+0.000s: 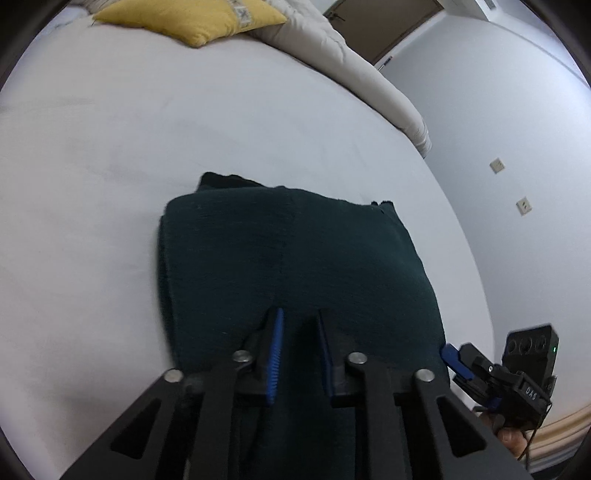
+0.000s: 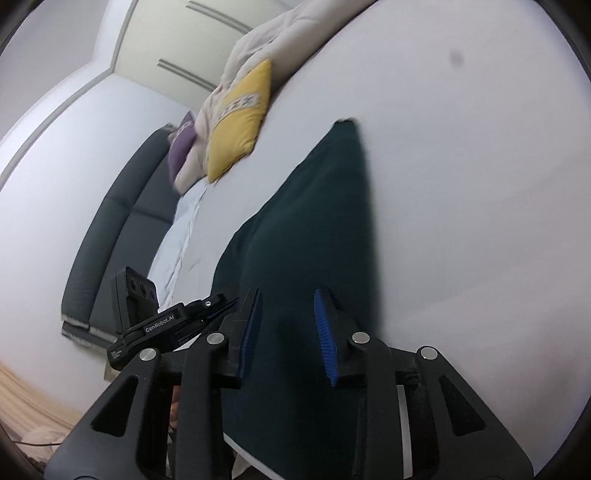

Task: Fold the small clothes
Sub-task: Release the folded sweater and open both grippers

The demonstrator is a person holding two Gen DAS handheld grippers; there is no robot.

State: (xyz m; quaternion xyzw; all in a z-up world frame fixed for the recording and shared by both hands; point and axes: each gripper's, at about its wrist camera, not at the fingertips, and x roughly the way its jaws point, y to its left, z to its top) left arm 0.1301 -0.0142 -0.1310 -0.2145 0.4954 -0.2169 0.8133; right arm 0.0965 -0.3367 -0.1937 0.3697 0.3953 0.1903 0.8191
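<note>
I hold both grippers, left (image 1: 299, 332) and right (image 2: 286, 321), over the folded dark garment (image 1: 295, 258), jaws parted and empty; closing now could drag layers apart on the bed (image 1: 129, 147).

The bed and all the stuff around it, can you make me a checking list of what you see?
Surface: white bed sheet, smooth.
Job's things: dark green garment, folded, flat on the sheet.
Clutter: yellow cushion, purple cushion, beige duvet bunched at the far side.
Grippers: left gripper and right gripper, jaws apart over the garment's near edge.
Cables: thin dark wire by the right gripper.
Surroundings: wall sockets, dark headboard.
</note>
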